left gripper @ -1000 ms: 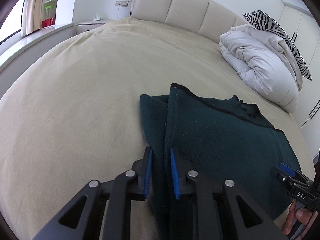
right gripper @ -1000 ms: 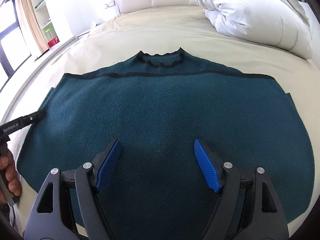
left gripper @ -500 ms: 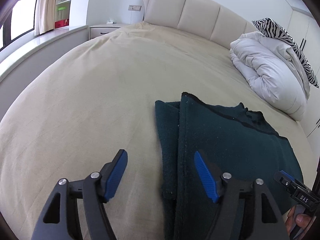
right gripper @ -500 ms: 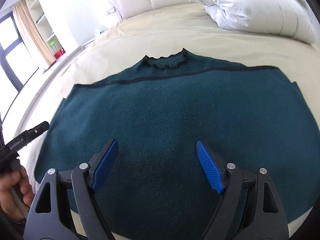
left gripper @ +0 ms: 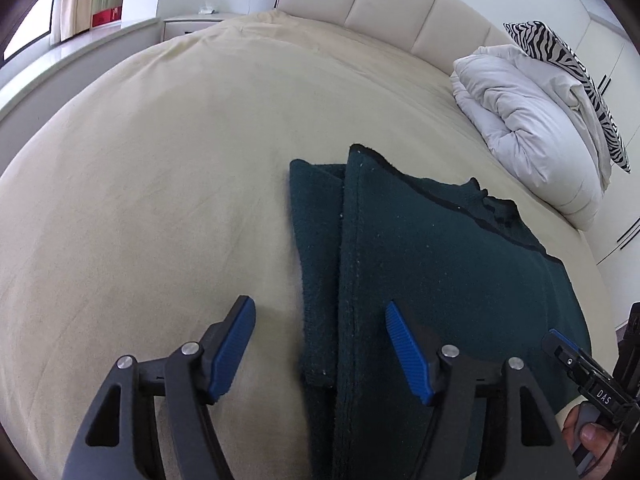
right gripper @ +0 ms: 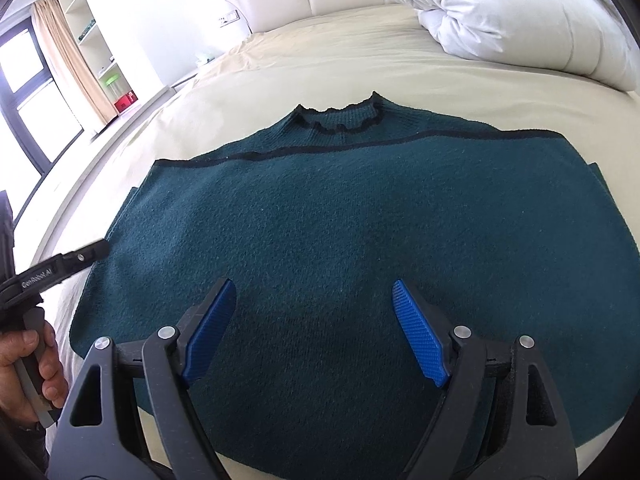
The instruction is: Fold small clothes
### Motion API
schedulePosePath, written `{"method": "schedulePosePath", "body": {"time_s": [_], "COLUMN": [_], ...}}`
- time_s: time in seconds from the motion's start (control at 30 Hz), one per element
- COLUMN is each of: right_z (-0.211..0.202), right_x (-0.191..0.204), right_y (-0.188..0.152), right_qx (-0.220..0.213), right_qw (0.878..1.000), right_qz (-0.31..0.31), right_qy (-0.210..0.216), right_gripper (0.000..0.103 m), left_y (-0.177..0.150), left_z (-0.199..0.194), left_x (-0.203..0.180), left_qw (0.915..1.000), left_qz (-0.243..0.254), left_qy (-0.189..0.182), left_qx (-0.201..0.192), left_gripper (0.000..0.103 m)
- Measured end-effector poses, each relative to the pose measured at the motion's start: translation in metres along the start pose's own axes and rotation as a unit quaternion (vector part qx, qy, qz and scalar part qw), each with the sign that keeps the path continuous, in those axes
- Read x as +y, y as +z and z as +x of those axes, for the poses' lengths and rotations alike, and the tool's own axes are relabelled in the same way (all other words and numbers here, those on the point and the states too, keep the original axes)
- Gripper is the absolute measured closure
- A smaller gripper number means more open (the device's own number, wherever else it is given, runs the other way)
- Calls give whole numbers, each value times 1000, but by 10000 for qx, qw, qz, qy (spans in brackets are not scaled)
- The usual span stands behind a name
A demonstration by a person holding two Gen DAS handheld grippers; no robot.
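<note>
A dark teal sweater (right gripper: 360,220) with black trim lies flat on the beige bed (left gripper: 160,160), collar (right gripper: 340,120) toward the headboard. Its left sleeve (left gripper: 316,240) is folded in under the body along the left edge. My left gripper (left gripper: 318,306) hovers over that folded edge; its jaws are apart and closing, the edge lies below between them, and the pads do not touch it. My right gripper (right gripper: 313,285) hangs open above the sweater's lower middle, holding nothing. Each gripper's tip shows at the side of the other view.
A rolled white duvet (left gripper: 532,128) and a zebra-print pillow (left gripper: 560,52) lie at the bed's far right by the padded headboard (left gripper: 400,4). A nightstand (left gripper: 192,24) and window ledge stand far left. Bare sheet spreads left of the sweater.
The left gripper's jaws, shut on the sweater's folded left edge a second ago, have opened and let it go. The right gripper has stayed open over the sweater.
</note>
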State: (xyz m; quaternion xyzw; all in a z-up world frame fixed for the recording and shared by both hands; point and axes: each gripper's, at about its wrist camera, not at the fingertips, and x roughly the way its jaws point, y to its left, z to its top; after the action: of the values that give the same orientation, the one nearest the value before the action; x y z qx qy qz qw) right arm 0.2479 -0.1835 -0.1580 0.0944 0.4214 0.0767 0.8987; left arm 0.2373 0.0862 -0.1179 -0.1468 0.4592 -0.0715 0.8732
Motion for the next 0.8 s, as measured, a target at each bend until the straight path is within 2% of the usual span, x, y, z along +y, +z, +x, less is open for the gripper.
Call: {"method": "schedulePosePath", "body": {"time_s": [0.03, 0.1, 0.13, 0.23, 0.33, 0.37, 0.43, 0.53, 0.67, 0.8], "right_z": [-1, -3, -4, -7, -10, -11, -12, -16, -24, -34], "right_x": [-1, -3, -5, -14, -28, -32, -39, -53, -83, -123], "right_y": [0, 0, 0, 0, 0, 0, -1, -2, -4, -4], "right_qx": [1, 4, 12, 18, 8, 8, 5, -21, -31, -32], "right_qw": [10000, 9998, 9994, 9969, 9909, 9887, 9848, 9774, 9606, 9389], "right_qz": [26, 104, 172, 455, 878, 987, 1154, 1425, 1956, 2487], "right_qy": [40, 181, 297, 646, 1017, 1127, 1297, 1562, 1975, 2377], "right_gripper": [23, 22, 22, 22, 22, 22, 22, 22, 22, 22], "left_y": [1, 4, 4, 6, 11, 12, 15, 23, 32, 29], "left_z": [1, 3, 6, 13, 19, 17, 9, -8, -22, -10], "left_x": [2, 10, 13, 15, 14, 10, -4, -34, -105, -185], "left_qw": [9998, 9974, 9951, 9917, 9877, 9888, 9926, 9936, 9919, 9858], "left_qz": [-75, -361, -486, -632, -792, -719, -438, -189, 470, 1006], "left_qy": [-120, -510, -705, -845, -974, -918, -762, -869, -1017, -1158], "left_qx": [102, 352, 495, 739, 937, 935, 836, 694, 607, 687], "left_gripper": [38, 54, 66, 70, 84, 87, 90, 90, 90, 91]}}
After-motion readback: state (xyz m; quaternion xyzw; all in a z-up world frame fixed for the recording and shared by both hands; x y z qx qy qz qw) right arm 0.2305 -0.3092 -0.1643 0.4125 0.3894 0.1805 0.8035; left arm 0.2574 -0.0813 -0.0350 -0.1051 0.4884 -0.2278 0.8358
